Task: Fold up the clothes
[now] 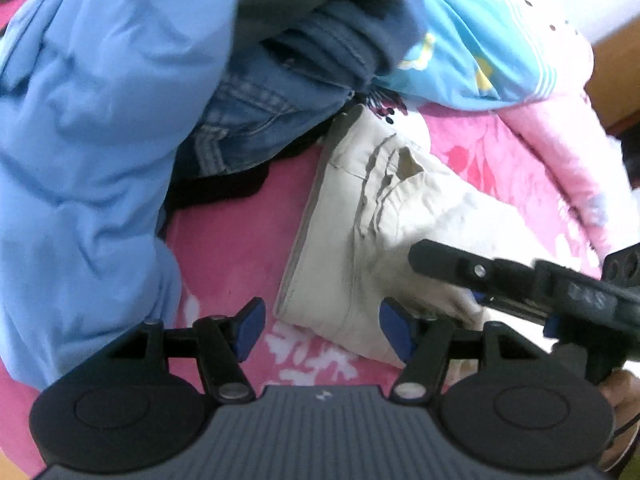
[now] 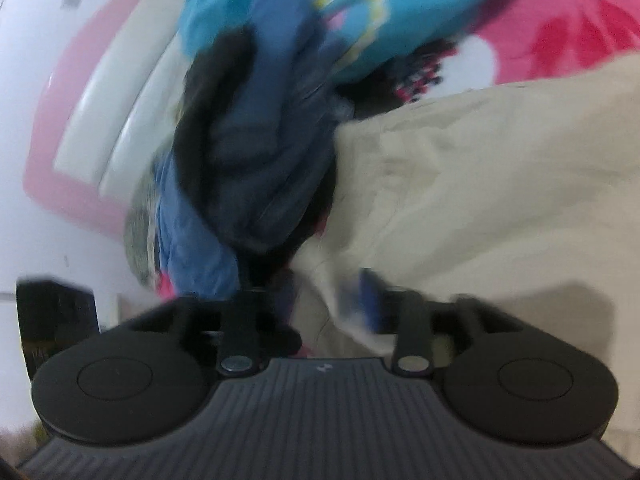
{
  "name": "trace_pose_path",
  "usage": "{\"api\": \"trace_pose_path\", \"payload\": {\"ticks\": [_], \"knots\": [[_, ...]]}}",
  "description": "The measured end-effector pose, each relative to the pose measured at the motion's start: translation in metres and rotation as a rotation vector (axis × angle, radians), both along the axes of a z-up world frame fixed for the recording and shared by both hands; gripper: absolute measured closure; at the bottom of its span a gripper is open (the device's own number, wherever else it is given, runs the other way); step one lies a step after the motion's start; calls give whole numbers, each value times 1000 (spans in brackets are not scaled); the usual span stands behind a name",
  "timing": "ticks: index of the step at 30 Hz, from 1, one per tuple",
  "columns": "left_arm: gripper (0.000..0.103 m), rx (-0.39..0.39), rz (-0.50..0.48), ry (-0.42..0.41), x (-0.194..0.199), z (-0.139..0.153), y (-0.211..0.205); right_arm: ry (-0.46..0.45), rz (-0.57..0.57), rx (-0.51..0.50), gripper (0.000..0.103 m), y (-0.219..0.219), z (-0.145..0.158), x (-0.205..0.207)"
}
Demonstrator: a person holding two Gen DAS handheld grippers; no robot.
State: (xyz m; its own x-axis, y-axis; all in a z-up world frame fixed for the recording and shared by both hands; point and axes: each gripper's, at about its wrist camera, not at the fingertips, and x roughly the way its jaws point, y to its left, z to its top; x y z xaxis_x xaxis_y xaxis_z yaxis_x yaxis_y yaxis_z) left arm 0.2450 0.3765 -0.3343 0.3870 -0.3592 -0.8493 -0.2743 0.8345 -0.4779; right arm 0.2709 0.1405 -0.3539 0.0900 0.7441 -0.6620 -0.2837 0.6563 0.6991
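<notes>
A cream garment (image 1: pixel 360 216) lies flat on the pink floral bedspread (image 1: pixel 232 248), its near corner reaching between the fingers of my left gripper (image 1: pixel 322 328). That gripper is open, its blue pads wide apart just above the bedspread. My right gripper (image 1: pixel 460 280) comes in from the right and pinches the garment's right edge. In the blurred right wrist view, cream cloth (image 2: pixel 480 184) bunches between the fingers of the right gripper (image 2: pixel 328 304), which are drawn close on it.
A heap of clothes fills the back: a light blue garment (image 1: pixel 100 140) at left, jeans (image 1: pixel 256 120), dark grey fabric (image 1: pixel 328 0) and a turquoise patterned piece (image 1: pixel 472 40). A hand (image 1: pixel 620 396) shows at lower right. A pink and white headboard (image 2: pixel 100 112) stands behind.
</notes>
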Motion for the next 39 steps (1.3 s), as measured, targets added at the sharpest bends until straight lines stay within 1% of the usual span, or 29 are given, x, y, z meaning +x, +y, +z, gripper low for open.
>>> {"api": "trace_pose_path", "payload": {"ticks": [1,2,5,7,9,10,11,13,14,17,20,23,25,28,31,33,36,39], "knots": [[39,-12,17,11,-1,-3,2,11,9,13,45,0,1,0],[39,-23,35,22,-3,-6,5,3,8,11,45,-4,4,2],[39,-33,91,40,-7,-10,9,-21,4,6,45,-17,13,6],[39,-41,118,35,-9,-7,8,-37,1,2,45,-26,19,9],[39,-50,145,31,-11,-4,7,-53,-2,-2,47,-35,24,12],[39,-60,149,25,-11,-2,4,-67,1,-14,52,-39,27,14],[39,-66,152,19,-10,0,2,-99,16,-55,59,-41,30,16],[39,-81,149,6,-6,3,-7,-144,44,-97,64,-39,30,26],[39,-89,146,1,-3,4,-11,-165,63,-101,66,-40,33,31],[39,-98,142,16,7,0,-24,-226,128,-110,66,-38,40,51],[39,-83,169,37,11,-7,-30,-266,210,-113,66,-31,44,78],[38,-103,218,34,7,-12,-27,-263,263,-112,65,-19,41,99],[38,-133,267,24,2,-11,-23,-269,299,-124,65,-13,43,103],[39,-150,291,11,-2,-9,-20,-271,334,-144,65,-4,42,106],[40,-142,286,15,-1,-10,-21,-249,335,-149,65,3,39,106],[42,-152,284,19,-2,-8,-24,-239,332,-152,65,8,37,103],[43,-215,315,24,-5,-7,-25,-217,331,-158,65,13,31,98],[43,-242,318,31,-3,-10,-30,-194,317,-170,65,14,25,93]]}}
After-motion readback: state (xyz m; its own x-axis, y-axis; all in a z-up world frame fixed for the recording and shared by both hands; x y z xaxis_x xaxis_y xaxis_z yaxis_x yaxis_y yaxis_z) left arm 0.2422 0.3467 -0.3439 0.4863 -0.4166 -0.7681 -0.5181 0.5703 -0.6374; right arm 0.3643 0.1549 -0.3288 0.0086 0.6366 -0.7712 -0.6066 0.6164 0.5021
